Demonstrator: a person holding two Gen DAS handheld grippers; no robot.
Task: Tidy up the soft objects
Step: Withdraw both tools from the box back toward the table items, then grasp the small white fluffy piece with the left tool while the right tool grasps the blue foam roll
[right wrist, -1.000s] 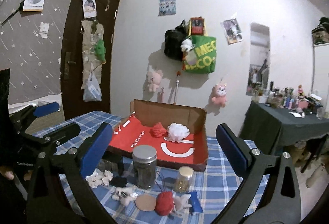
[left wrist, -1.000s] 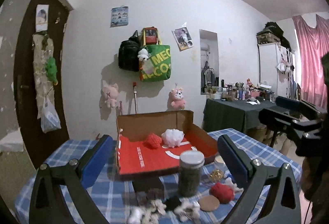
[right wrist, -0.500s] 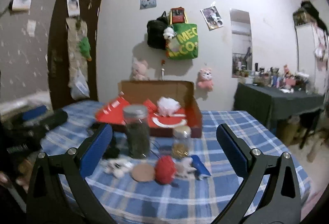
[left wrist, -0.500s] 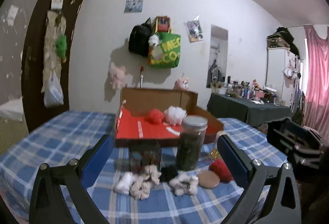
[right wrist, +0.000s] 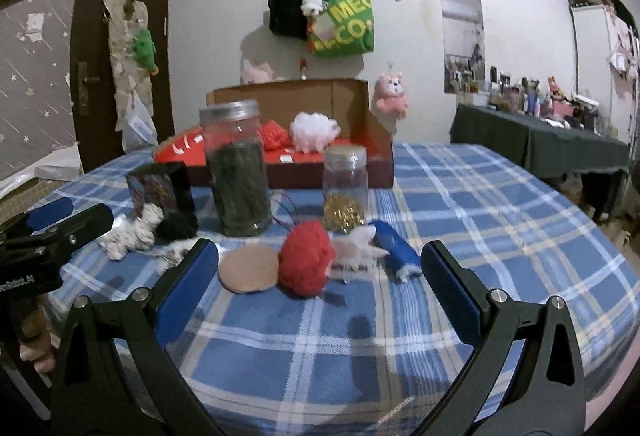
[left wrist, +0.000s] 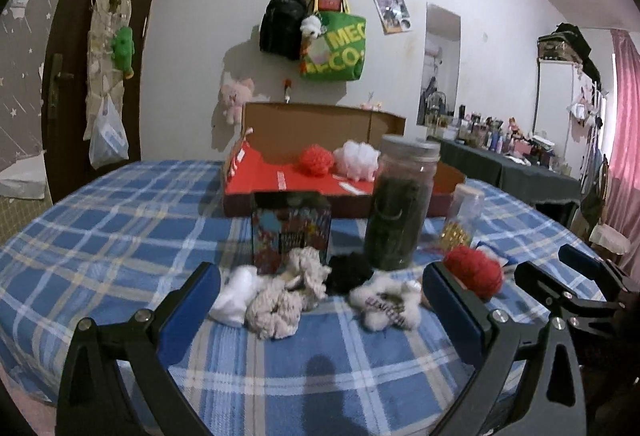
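Observation:
Several soft pieces lie in a row on the blue checked tablecloth (left wrist: 120,236): a white and beige scrunchie heap (left wrist: 276,292), a black scrunchie (left wrist: 348,272), a white furry piece (left wrist: 388,304) and a red yarn ball (left wrist: 474,270). The red ball (right wrist: 306,256) also shows in the right wrist view, beside a tan felt disc (right wrist: 248,268) and a blue soft piece (right wrist: 394,242). An open cardboard box (left wrist: 320,164) with a red floor holds a red puff (left wrist: 316,160) and a white puff (left wrist: 356,156). My left gripper (left wrist: 320,300) is open, low before the scrunchie heap. My right gripper (right wrist: 318,276) is open before the red ball.
A tall glass jar of dark leaves (right wrist: 238,168), a small jar with gold bits (right wrist: 346,188) and a patterned dark box (left wrist: 292,228) stand between the soft pieces and the cardboard box. A dark-clothed side table (right wrist: 540,140) with bottles stands at the right.
Both grippers have come down from high above the table to near its surface and closer to the row of soft pieces. Both stay open and empty.

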